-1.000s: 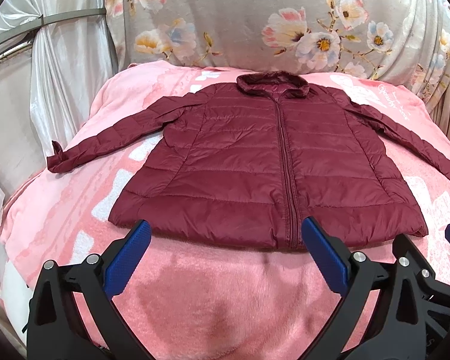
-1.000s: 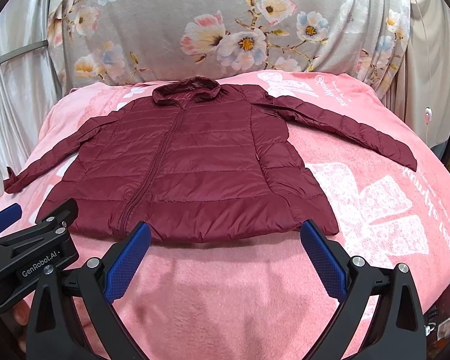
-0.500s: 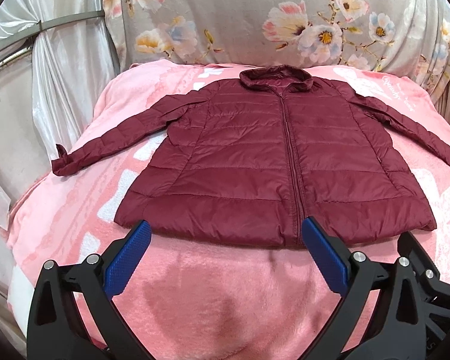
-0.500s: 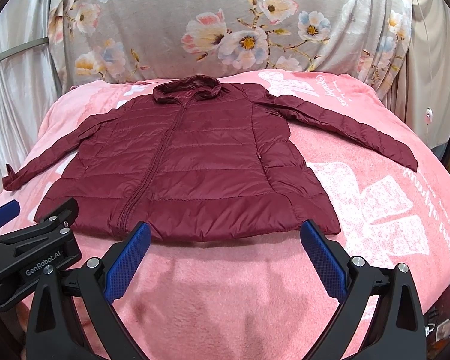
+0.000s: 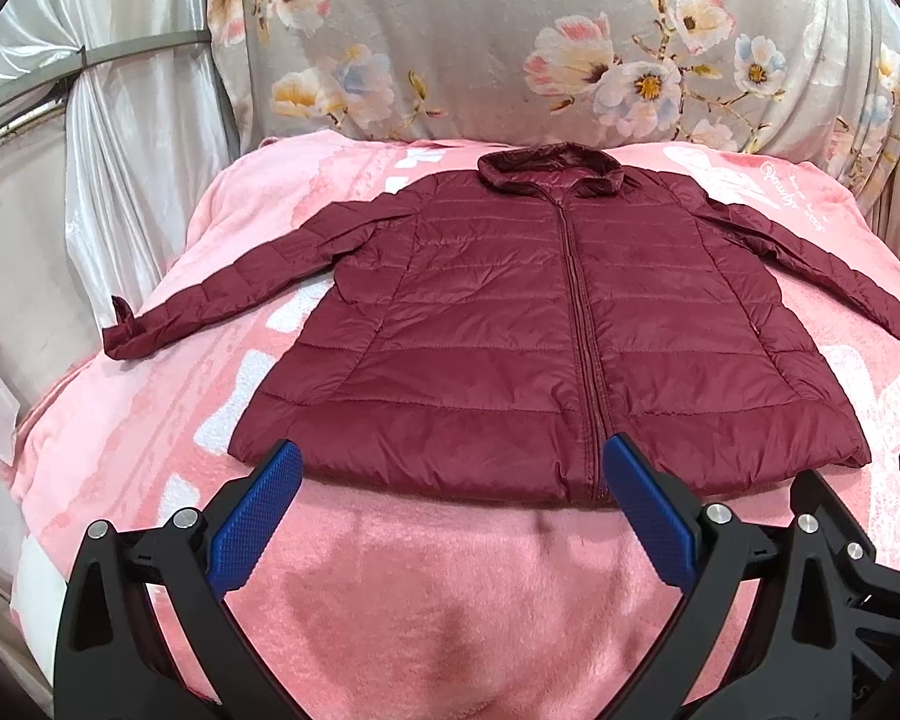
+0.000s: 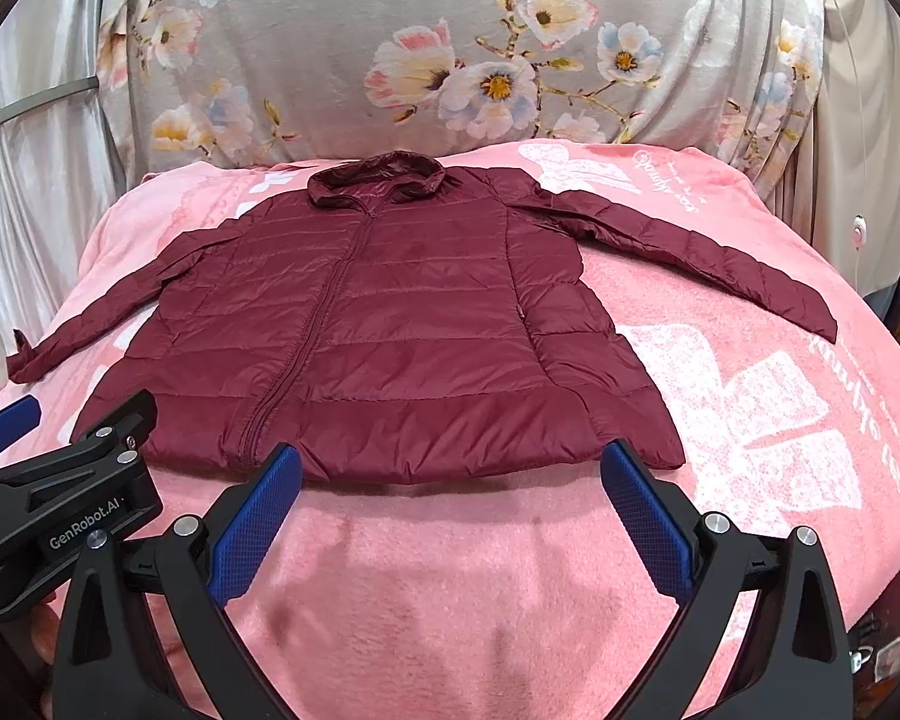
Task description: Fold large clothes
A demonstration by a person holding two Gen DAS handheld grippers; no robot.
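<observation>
A maroon quilted puffer jacket [image 5: 546,336] lies flat and zipped on a pink blanket [image 5: 426,588], collar at the far side, both sleeves spread outward. It also shows in the right wrist view [image 6: 390,336]. My left gripper [image 5: 450,480] is open and empty, hovering just before the jacket's hem, left of the zipper's bottom end. My right gripper [image 6: 450,480] is open and empty before the hem's right half. The left gripper's body [image 6: 60,498] shows at the lower left of the right wrist view.
A grey floral cloth [image 5: 510,48] hangs behind the bed. White satin curtains [image 5: 120,180] hang at the left. The blanket [image 6: 750,408] has white printed patterns and drops off at both sides. A cable with a small switch [image 6: 858,234] hangs at the far right.
Both grippers have risen or drawn back slightly; the jacket sits a little lower and farther in view. The jacket itself has not moved. Both jaws stay open.
</observation>
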